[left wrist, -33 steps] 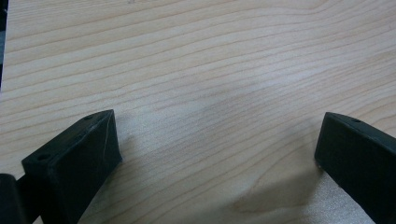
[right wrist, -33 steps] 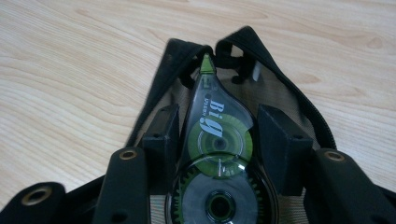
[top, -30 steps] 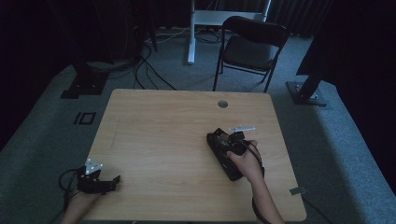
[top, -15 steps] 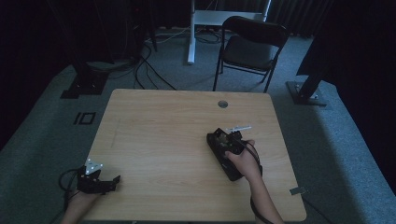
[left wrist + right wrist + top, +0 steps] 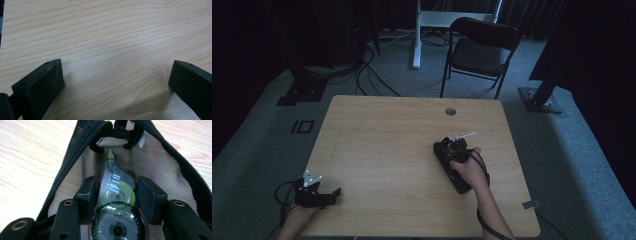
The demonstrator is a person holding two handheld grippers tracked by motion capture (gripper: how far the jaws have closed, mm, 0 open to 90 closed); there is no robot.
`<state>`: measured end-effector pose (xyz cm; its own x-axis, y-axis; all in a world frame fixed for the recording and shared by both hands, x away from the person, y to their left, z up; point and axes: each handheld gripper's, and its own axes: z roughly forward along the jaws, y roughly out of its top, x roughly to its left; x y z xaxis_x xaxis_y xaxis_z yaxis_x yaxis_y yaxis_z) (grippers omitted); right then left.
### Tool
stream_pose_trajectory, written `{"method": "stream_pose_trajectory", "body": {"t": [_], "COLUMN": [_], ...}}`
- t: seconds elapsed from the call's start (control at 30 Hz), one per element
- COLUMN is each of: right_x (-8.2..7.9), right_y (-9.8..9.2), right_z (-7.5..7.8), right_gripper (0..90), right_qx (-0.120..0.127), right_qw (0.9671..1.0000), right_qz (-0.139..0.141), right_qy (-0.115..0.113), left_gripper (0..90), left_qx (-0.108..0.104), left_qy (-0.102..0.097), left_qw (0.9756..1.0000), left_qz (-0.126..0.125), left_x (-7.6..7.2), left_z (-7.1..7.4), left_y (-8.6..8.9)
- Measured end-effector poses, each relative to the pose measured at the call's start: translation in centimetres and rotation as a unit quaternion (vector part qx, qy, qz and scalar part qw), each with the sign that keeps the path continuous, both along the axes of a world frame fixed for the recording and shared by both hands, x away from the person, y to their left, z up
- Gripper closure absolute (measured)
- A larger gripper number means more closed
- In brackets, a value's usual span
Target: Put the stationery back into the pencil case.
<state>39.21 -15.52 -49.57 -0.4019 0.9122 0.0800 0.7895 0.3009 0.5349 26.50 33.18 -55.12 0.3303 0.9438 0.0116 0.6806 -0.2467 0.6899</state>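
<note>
Right gripper view shows the right gripper [image 5: 117,195] pinching a clear correction-tape dispenser [image 5: 115,202] inside an unzipped black pouch [image 5: 452,157] near the table's [image 5: 377,135] right edge, while the left gripper [image 5: 115,82], jaws spread, rests at the near left corner.

One table [image 5: 382,150], one chair [image 5: 482,47], one black pouch [image 5: 75,147], one correction-tape dispenser [image 5: 116,202], two grippers.
</note>
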Motion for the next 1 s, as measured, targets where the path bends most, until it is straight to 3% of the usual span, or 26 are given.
{"method": "stream_pose_trajectory", "body": {"t": [0.6, 1.0], "right_x": [0.45, -0.05], "right_y": [-0.21, -0.91], "right_z": [-0.30, 0.47], "right_gripper": [48.9, 43.0], "right_qx": [-0.001, 0.030], "right_qw": [0.9997, 0.9995], "right_qz": [-0.010, -0.006], "right_qy": [0.021, 0.004], "left_gripper": [0.1, 0.0], "left_qx": [0.000, 0.000], "left_qy": [0.000, 0.000], "left_qw": [1.0000, 1.0000], "left_qz": [0.000, 0.000], "left_x": [0.00, 0.00], "left_z": [0.00, 0.00], "left_y": [0.00, 0.00]}}
